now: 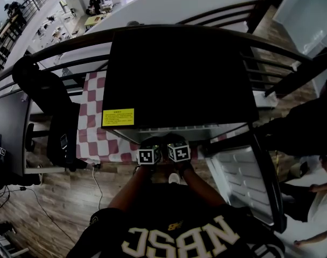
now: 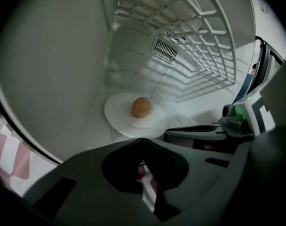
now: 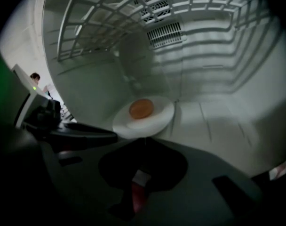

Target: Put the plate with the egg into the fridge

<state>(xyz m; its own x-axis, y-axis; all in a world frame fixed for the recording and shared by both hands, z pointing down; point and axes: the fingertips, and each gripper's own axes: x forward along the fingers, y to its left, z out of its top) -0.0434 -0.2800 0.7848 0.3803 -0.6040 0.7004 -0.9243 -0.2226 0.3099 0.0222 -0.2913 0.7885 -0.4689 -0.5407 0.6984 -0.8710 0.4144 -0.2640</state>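
Note:
A white plate [image 2: 126, 119] with a brown egg [image 2: 141, 107] on it is inside the white fridge compartment [image 2: 63, 69], low over its floor. My left gripper [image 2: 143, 141] is shut, and its tips meet the plate's near rim. In the right gripper view, my right gripper [image 3: 144, 140] is also shut at the near rim of the plate [image 3: 154, 121], just below the egg [image 3: 141, 108]. Each gripper shows in the other's view, with its tip at the plate's side. In the head view only the two marker cubes [image 1: 149, 156] [image 1: 178, 152] show, below the fridge's black top [image 1: 179, 74].
A wire shelf [image 3: 147, 4] spans the compartment above the plate, and a vent grille [image 3: 164, 32] sits on the back wall. The fridge door [image 1: 244, 179] stands open at the right. A checked cloth [image 1: 96, 122] covers the table beside the fridge, with a dark chair [image 1: 61, 128] on the left.

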